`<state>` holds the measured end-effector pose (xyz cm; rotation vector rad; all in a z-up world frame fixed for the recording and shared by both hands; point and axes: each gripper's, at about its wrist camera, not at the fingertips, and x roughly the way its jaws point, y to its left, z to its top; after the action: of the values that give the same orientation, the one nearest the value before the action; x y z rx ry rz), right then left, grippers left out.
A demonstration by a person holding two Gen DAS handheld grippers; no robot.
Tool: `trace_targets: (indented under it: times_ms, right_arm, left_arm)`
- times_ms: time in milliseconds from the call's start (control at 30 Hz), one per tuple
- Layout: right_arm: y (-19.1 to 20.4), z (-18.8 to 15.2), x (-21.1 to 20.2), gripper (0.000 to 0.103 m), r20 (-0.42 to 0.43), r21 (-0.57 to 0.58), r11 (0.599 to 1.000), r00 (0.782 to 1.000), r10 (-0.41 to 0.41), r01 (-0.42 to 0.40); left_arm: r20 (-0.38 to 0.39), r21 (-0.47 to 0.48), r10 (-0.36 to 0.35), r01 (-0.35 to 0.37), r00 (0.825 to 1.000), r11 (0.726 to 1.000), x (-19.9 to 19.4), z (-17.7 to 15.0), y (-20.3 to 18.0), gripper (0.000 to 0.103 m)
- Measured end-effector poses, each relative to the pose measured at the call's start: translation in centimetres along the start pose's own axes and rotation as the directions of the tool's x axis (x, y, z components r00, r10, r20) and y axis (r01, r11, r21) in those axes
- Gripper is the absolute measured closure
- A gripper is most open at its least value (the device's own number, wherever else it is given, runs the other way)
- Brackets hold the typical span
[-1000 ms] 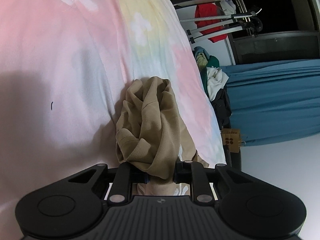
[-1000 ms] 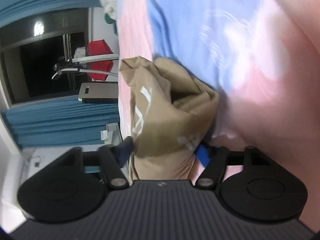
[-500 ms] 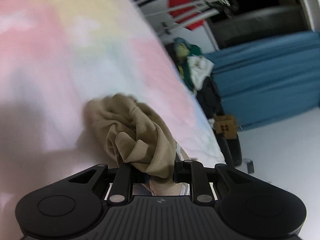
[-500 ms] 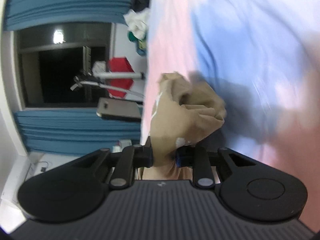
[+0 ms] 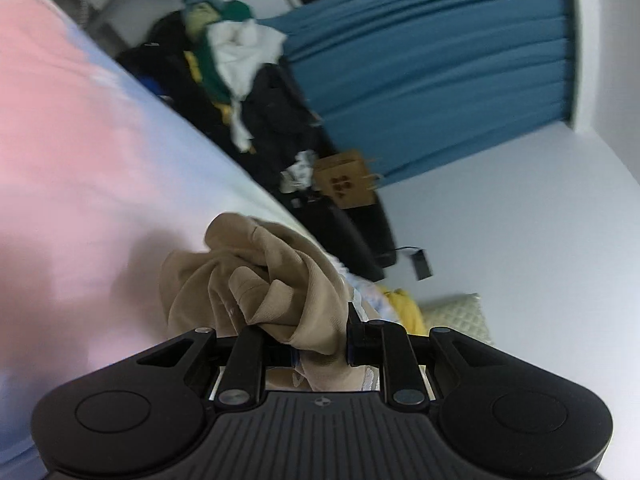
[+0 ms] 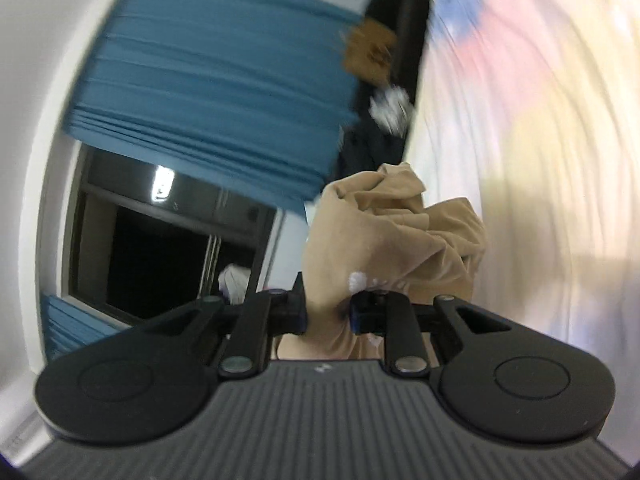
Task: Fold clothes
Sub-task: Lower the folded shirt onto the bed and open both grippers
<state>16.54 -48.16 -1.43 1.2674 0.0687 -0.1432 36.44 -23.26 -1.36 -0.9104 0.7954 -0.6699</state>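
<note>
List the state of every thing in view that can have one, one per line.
left gripper: shut on the tan garment
right gripper: shut on the tan garment
tan garment: bunched and crumpled, not yet folded
blue curtain: drawn to one side, hanging in pleats
clothes pile: heaped, unfolded
bedsheet: spread out
window: uncovered, dark

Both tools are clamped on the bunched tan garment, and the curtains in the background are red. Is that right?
Not quite: the curtains are blue, as the left wrist view shows. The rest holds: the left tool and the right tool are each clamped on the bunched tan garment.
</note>
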Motion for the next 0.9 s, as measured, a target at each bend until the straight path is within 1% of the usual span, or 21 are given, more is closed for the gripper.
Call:
trace_targets:
  times_ms: [67,100,167,300,367,433,467,533,633,667,733,767,800,867,900]
  right_arm:
    - [-1.6,1.1,0.8,0.081,0.017,-0.034,0.999,1.000,-0.002,0.002]
    - [-2.7,1.3,1.1,0.081,0.016,-0.048,0.999,1.000,-0.010,0.010]
    - [-5.3,1.2,1.3,0.081,-0.001,-0.070,0.997,0.999,-0.040,0.040]
    - [-10.3,-0.2,0.5,0.081,-0.086,-0.100,0.986,0.987,-0.139,0.130]
    - [-12.4,-1.3,-0.8,0.081,-0.118,-0.089,0.985,0.980,-0.158,0.148]
    - [-13.8,-2.7,-2.0,0.081,-0.141,-0.090,0.982,0.974,-0.177,0.166]
    - [-14.3,-3.4,-2.5,0.081,-0.148,-0.089,0.980,0.970,-0.191,0.179]
    - [-15.4,-4.4,-3.2,0.081,-0.156,-0.079,0.975,0.963,-0.218,0.208]
    - [-16.0,-5.5,-4.0,0.078,-0.160,-0.055,0.969,0.956,-0.246,0.240]
    - [-15.7,-5.5,-4.2,0.077,-0.164,-0.056,0.966,0.952,-0.260,0.254]
    - [-14.8,-5.5,-4.8,0.075,-0.177,-0.054,0.958,0.941,-0.288,0.283]
    - [-14.3,-5.4,-5.2,0.073,-0.184,-0.053,0.949,0.931,-0.315,0.310]
    - [-13.7,-5.4,-5.7,0.073,-0.189,-0.062,0.939,0.920,-0.344,0.338]
    - [-12.2,-5.5,-6.9,0.073,-0.192,-0.110,0.920,0.900,-0.391,0.376]
    - [-11.2,-5.6,-7.5,0.073,-0.189,-0.157,0.911,0.894,-0.406,0.381]
  left_arm:
    - [-0.004,0.038,-0.019,0.019,1.000,0.999,2.2,-1.0,0.7,0.082]
    - [-0.014,0.067,-0.015,0.016,1.000,0.998,2.9,-1.9,1.4,0.082]
    - [-0.043,0.103,0.029,-0.025,0.999,0.994,4.3,-3.7,3.5,0.082]
    - [-0.108,0.063,0.079,-0.073,0.991,0.995,3.8,-6.9,9.0,0.082]
    - [-0.129,0.069,0.097,-0.089,0.987,0.994,2.9,-8.3,10.7,0.082]
    - [-0.131,0.083,0.123,-0.113,0.984,0.990,2.1,-9.1,12.2,0.081]
    - [-0.138,0.102,0.143,-0.129,0.980,0.986,1.7,-9.6,12.6,0.081]
    - [-0.138,0.143,0.170,-0.151,0.976,0.978,1.1,-10.4,12.9,0.076]
    - [-0.125,0.184,0.210,-0.185,0.970,0.965,0.4,-10.7,12.4,0.071]
    - [-0.116,0.204,0.229,-0.203,0.966,0.958,-0.1,-10.8,12.1,0.067]
    - [-0.101,0.255,0.277,-0.245,0.955,0.936,-0.8,-10.5,10.5,0.053]
    - [-0.093,0.274,0.288,-0.254,0.953,0.928,-1.6,-10.5,9.6,0.050]
    - [-0.083,0.298,0.300,-0.264,0.950,0.917,-2.4,-10.5,8.8,0.044]
    - [-0.058,0.347,0.315,-0.277,0.947,0.896,-3.9,-9.5,6.2,0.035]
    - [-0.046,0.380,0.323,-0.282,0.945,0.881,-5.2,-9.7,5.3,0.022]
